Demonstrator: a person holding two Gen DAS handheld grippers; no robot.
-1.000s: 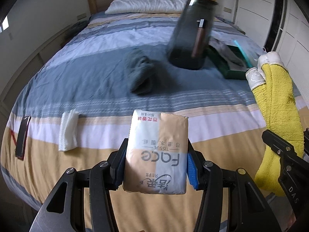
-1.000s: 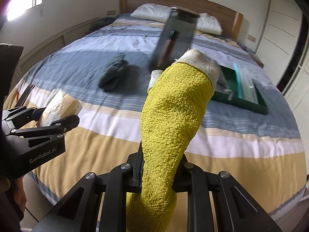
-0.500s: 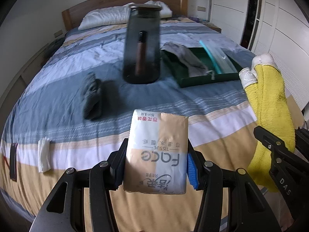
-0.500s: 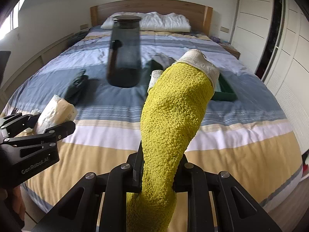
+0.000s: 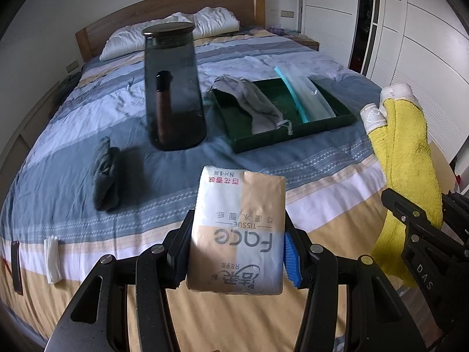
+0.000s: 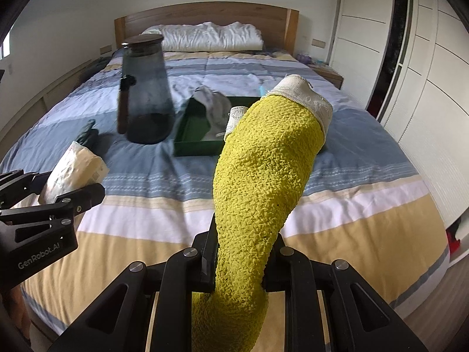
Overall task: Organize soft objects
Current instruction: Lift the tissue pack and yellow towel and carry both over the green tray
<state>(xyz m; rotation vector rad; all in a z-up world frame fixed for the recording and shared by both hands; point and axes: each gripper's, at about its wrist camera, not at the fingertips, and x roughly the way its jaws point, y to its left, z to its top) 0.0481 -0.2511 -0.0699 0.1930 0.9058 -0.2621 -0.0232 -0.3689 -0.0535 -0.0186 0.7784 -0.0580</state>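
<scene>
Yellow sock clamped in right tool, tissue pack in left tool, jug beside tray.

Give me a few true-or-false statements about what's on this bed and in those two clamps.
1. The left gripper holds a tissue pack. True.
2. The right gripper is empty. False: it is shut on yellow socks.
3. The green tray is empty. False: a grey cloth and a clear pouch lie in it.
4. The dark jug stands left of the tray. True.
5. A dark sock lies on the bed. True.
</scene>
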